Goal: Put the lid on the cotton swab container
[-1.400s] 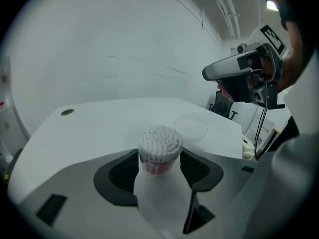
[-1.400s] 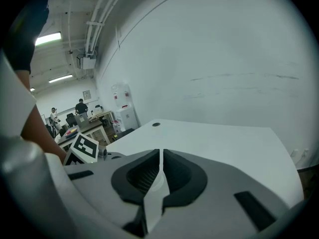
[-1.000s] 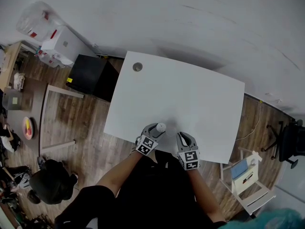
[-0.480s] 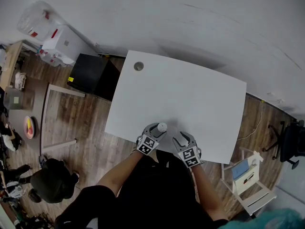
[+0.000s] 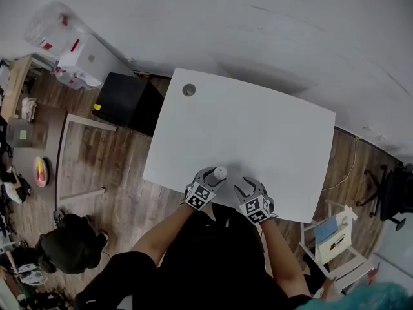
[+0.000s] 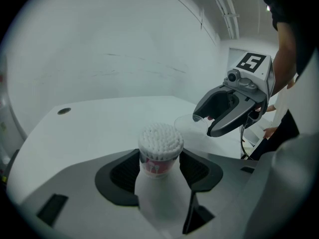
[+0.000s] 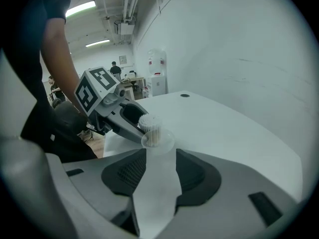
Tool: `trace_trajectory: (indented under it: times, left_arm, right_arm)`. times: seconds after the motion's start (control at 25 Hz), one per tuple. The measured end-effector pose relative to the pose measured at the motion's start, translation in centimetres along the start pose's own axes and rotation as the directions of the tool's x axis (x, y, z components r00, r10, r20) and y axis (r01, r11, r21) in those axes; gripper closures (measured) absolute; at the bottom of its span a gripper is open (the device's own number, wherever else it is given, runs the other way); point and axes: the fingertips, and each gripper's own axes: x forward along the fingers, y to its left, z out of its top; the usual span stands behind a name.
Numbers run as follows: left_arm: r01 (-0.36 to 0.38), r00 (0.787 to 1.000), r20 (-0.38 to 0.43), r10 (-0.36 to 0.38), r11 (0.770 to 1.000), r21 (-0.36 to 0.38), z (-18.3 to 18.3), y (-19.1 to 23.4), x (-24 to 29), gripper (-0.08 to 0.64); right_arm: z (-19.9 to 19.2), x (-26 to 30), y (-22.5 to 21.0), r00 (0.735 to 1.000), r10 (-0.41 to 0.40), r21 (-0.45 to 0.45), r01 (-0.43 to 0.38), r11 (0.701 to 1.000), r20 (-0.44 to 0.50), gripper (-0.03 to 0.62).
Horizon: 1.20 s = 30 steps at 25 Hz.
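Left gripper view: left gripper (image 6: 159, 169) clamped on the container (image 6: 157, 159), upright, uncapped, with swabs (image 6: 160, 138) bunched at the top. Right gripper view: right gripper (image 7: 158, 171) jaws opening, nothing pressed between them. Clear lid (image 7: 158, 140) lies on the table (image 7: 234, 133) just past the jaw tips, near the container. Grommet (image 7: 185, 95) at the table's far end.
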Motion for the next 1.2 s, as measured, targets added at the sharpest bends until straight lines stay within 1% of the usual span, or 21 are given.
trace_trajectory:
  times: [0.2, 0.28, 0.56, 0.72, 0.84, 0.92, 1.04, 1.2]
  left_arm:
    - [-0.001, 1.0, -0.009, 0.001, 1.0, 0.004, -0.2, 0.0, 0.1, 0.304]
    - [-0.002, 1.0, -0.005, 0.003, 1.0, 0.005, -0.1, 0.1, 0.1, 0.304]
    - [-0.004, 1.0, -0.005, 0.004, 1.0, 0.008, 0.0, 0.0, 0.1, 0.304]
    - [-0.009, 1.0, -0.006, 0.009, 1.0, 0.005, 0.0, 0.1, 0.1, 0.304]
    - [-0.004, 1.0, -0.004, 0.005, 1.0, 0.022, 0.3, -0.4, 0.3, 0.309]
    - [-0.004, 1.0, -0.003, 0.004, 1.0, 0.023, 0.3, -0.6, 0.3, 0.309]
    - [-0.01, 1.0, -0.002, 0.01, 1.0, 0.01, 0.2, -0.5, 0.3, 0.31]
    - [-0.007, 1.0, -0.005, 0.007, 1.0, 0.022, 0.5, -0.5, 0.5, 0.309]
  right_arm:
    - [0.2, 0.1, 0.4, 1.0, 0.016, -0.025, -0.015, 1.0, 0.013, 0.402]
    - [0.5, 0.1, 0.5, 1.0, 0.022, -0.027, -0.022, 0.999, 0.019, 0.419]
    - [1.6, -0.7, 0.5, 0.998, 0.035, -0.029, -0.033, 0.999, 0.054, 0.426]
    - [2.7, -1.0, 0.4, 0.997, 0.03, -0.033, -0.027, 0.999, 0.077, 0.426]
    - [3.2, -1.4, 0.0, 0.996, 0.008, -0.032, -0.005, 0.999, 0.09, 0.438]
    - [3.6, -1.4, 0.1, 0.995, 0.008, -0.027, -0.005, 1.0, 0.097, 0.44]
    - [4.1, -1.2, 0.6, 0.994, 0.031, -0.024, -0.029, 0.999, 0.106, 0.44]
    - [5.0, -0.6, 1.1, 0.992, 0.065, -0.018, -0.064, 0.998, 0.109, 0.44]
